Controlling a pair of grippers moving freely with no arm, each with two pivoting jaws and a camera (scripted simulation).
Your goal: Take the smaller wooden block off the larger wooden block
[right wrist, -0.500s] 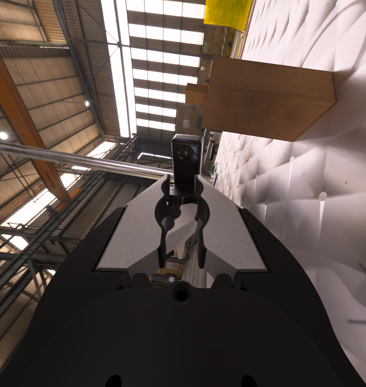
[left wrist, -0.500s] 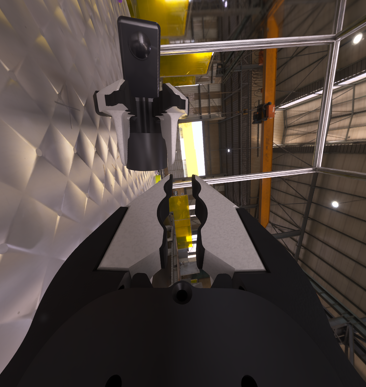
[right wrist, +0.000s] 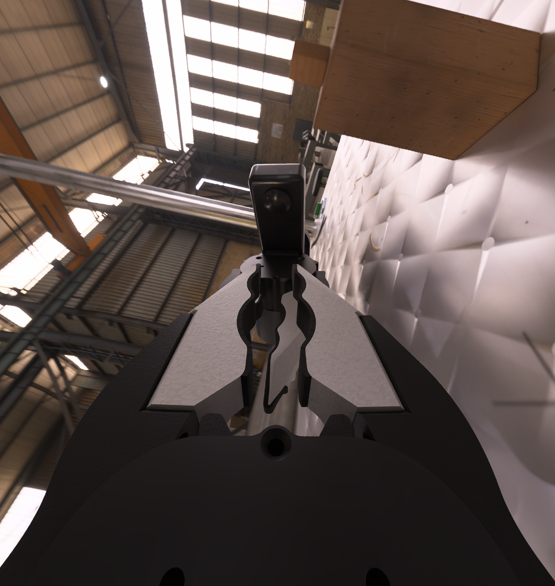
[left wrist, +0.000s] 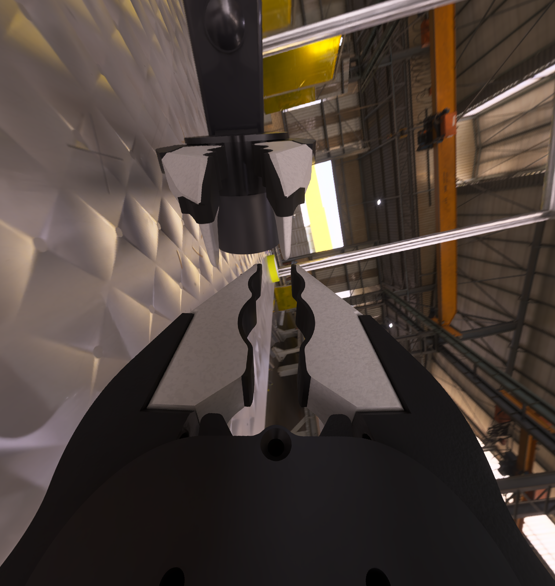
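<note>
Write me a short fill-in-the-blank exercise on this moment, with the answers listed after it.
1. The small light-brown wooden block rests against the ____ brown wooden block.
2. Both blocks show only in the ____ wrist view.
3. The right tool holds ____ between its white fingers.
4. The left tool is ____, its jaws apart.

Missing words: larger; right; nothing; open

We see the left gripper (left wrist: 276, 268) as a broad matte-black body with a small round hole at its centre front and two pale grey, grainy fingers (left wrist: 206, 348) edged in wavy black pads. The right gripper (right wrist: 276, 268) looks the same: black shell, grey fingers (right wrist: 339, 348), scalloped black inner edges.
</note>
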